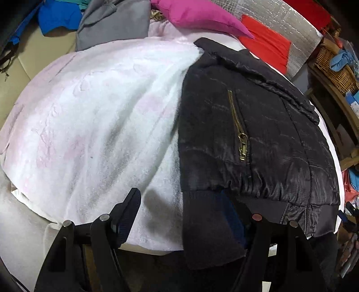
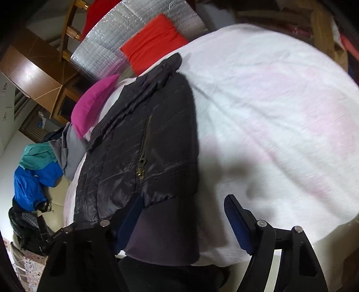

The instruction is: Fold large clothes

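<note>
In the left wrist view, the black jacket (image 1: 251, 134) lay folded on the right half of the white-and-pink towel (image 1: 101, 116) covering the surface, its ribbed hem (image 1: 206, 224) hanging over the near edge. A brass zipper (image 1: 239, 130) ran down its front. The left gripper (image 1: 184, 215) stood wide, one finger (image 1: 126, 215) over the towel, the other under the hem. A magenta cushion (image 1: 197, 15) and a red cloth (image 1: 267, 45) lay beyond.

In the right wrist view, the jacket (image 2: 143, 139) sat left of the bare towel (image 2: 280, 107). The right gripper (image 2: 181, 217) was spread wide around the hem (image 2: 166, 231), gripping nothing. Blue and teal clothes (image 2: 36, 177) were piled far left.
</note>
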`<state>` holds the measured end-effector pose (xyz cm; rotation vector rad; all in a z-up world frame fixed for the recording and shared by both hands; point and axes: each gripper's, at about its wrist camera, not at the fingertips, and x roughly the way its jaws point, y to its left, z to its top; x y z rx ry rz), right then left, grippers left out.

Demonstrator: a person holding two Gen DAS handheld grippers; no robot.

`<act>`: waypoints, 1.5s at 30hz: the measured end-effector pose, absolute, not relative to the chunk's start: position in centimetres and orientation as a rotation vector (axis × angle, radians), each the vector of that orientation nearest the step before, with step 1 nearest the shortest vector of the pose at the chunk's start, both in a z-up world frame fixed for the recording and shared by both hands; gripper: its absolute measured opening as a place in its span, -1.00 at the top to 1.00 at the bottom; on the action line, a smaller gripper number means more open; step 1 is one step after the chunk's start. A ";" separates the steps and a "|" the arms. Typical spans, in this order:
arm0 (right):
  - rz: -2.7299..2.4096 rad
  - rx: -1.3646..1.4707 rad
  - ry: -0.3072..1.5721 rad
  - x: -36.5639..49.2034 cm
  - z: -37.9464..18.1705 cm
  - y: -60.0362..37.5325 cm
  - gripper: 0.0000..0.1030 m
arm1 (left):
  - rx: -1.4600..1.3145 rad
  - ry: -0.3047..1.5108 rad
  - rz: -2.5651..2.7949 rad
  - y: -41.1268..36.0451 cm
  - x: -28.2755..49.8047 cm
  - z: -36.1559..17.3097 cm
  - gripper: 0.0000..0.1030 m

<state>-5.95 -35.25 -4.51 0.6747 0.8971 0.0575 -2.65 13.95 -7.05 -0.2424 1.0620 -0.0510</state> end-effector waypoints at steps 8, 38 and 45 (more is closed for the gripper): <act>0.094 0.673 0.941 -4.5 -5.9 -33.8 -0.28 | -0.225 1.071 -0.077 13.3 -2.6 -7.3 -0.43; 0.136 1.208 0.769 23.3 -5.9 -34.1 -0.60 | -0.550 0.919 -0.122 5.5 22.3 -2.3 -0.45; 0.095 1.179 0.783 25.6 -6.8 -33.5 -0.59 | -0.619 0.986 -0.070 5.0 26.3 -4.9 -0.45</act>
